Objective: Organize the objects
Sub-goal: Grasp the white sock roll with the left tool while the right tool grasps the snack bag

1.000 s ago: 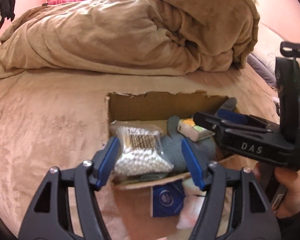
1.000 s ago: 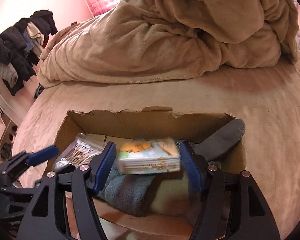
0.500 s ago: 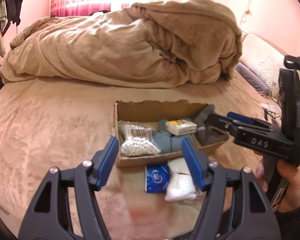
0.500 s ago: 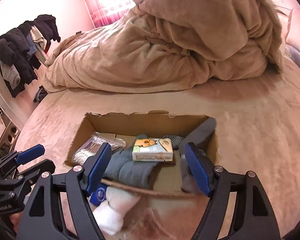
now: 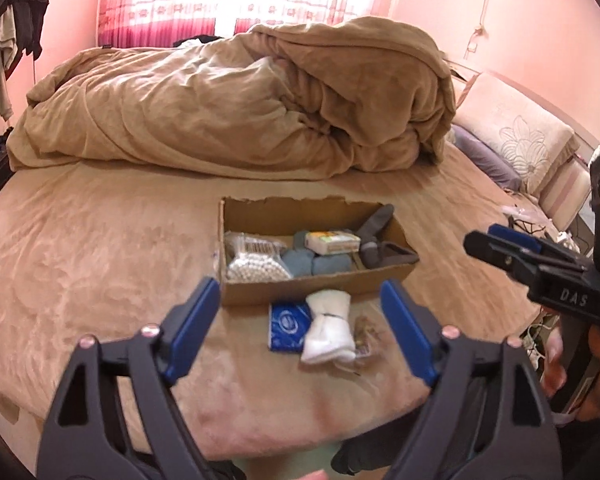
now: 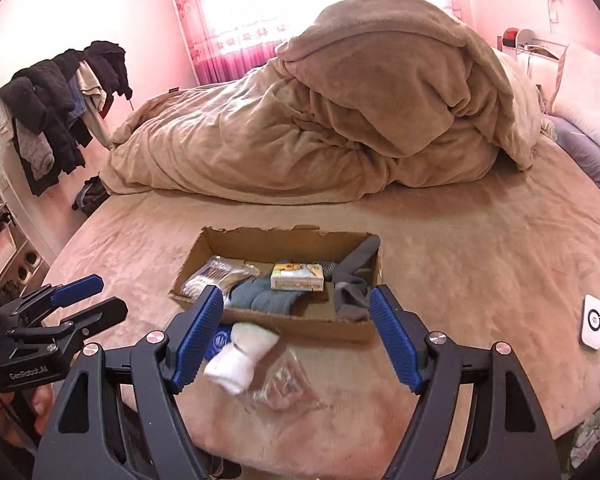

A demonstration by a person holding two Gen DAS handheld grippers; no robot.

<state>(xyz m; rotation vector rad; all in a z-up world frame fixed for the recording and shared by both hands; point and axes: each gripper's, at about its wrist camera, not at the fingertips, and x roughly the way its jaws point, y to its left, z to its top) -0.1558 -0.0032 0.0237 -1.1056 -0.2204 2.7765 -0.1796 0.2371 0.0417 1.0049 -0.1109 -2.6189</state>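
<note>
Both our grippers, left and right, gape empty; next we grab the socks for the box.

I see the box on the bed, in front of the duvet. In it, from left: swabs, socks with a packet on top, another sock at the right end. Just before the box lie a pouch, rolled socks and a bag, left to right.
</note>
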